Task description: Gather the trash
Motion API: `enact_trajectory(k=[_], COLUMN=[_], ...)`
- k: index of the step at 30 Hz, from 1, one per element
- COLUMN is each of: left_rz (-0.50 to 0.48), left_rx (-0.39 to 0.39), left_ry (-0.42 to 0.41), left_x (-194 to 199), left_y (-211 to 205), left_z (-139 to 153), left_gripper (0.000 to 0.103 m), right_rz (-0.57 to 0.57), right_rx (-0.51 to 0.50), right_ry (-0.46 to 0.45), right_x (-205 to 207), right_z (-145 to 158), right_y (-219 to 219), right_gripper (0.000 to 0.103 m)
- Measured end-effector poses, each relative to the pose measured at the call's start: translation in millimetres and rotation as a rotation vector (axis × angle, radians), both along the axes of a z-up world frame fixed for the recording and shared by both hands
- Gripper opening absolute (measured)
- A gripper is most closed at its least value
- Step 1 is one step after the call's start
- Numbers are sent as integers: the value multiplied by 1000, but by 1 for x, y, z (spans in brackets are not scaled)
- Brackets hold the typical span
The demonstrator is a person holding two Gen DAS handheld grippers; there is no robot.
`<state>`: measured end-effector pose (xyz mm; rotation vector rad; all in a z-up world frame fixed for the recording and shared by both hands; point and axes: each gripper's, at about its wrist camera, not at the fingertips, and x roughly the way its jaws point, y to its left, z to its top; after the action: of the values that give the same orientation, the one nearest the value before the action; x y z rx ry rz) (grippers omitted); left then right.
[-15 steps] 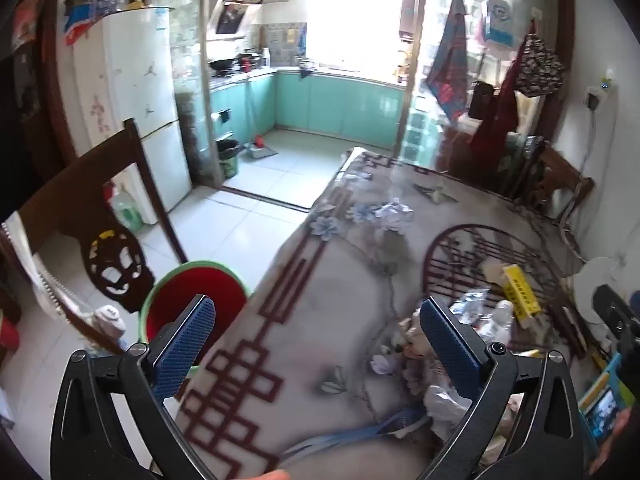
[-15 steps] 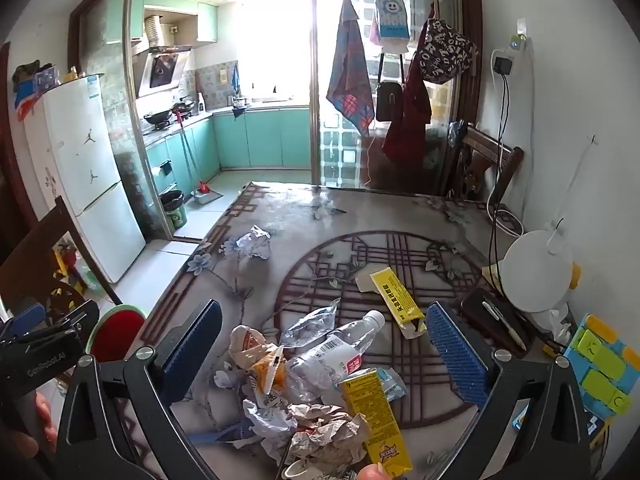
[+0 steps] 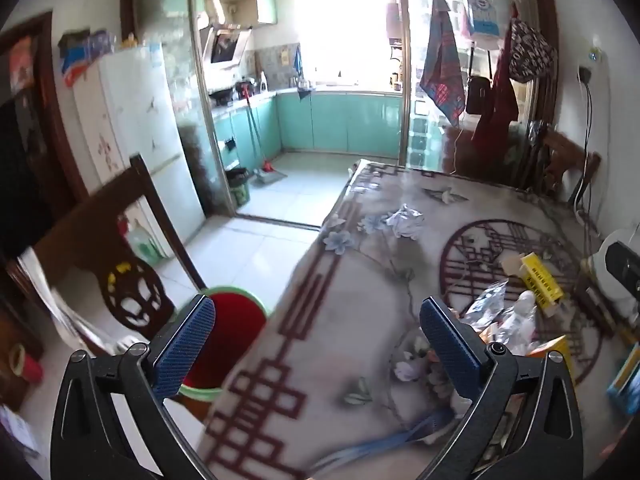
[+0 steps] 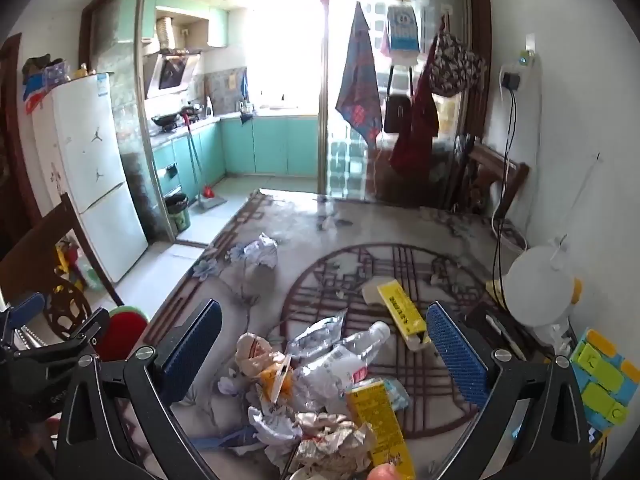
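A heap of trash lies on the patterned table (image 4: 352, 216): a crushed clear bottle (image 4: 340, 364), foil wrappers (image 4: 320, 334), crumpled paper (image 4: 332, 440) and a yellow carton (image 4: 376, 420). A yellow box (image 4: 400, 312) lies just beyond the heap, and a paper ball (image 4: 262, 250) lies apart near the left edge. My right gripper (image 4: 324, 310) hangs open over the heap, touching nothing. My left gripper (image 3: 316, 308) is open above the table's left edge, with the heap (image 3: 500, 312) behind its right finger. A red bin with a green rim (image 3: 236, 320) stands on the floor beside the table.
A dark wooden chair (image 3: 120, 264) stands left of the bin. Along the table's right side are a white round lamp (image 4: 536, 284), a dark notebook with a pen (image 4: 500, 328) and a blue toy with yellow-green blocks (image 4: 600, 380). A blue strap (image 3: 380, 440) lies near the front edge.
The left gripper has shifted a little, so the bin and chair sit slightly further right in its view. The right gripper has barely moved. Both stay open.
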<state>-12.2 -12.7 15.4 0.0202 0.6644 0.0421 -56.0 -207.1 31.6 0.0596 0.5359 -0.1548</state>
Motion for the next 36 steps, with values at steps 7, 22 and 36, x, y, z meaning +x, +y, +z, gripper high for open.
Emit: enact_trajectory(k=[7,22,36], left_rz=[29,96,37], left_rx=[-82,-99,-83], left_ry=[30,85,46], left_x=[6,16,12], left_y=[11,13,10], left_z=[-7,-10,0], left_gripper=[103,103,103], right_rz=[26,21,28], right_rx=[58,89,71], right_ry=[9,-26,-15], right_x=[2,-3,1], right_z=[1,4,2], right_y=[-3,-11,-7], right_gripper=[103,103,103])
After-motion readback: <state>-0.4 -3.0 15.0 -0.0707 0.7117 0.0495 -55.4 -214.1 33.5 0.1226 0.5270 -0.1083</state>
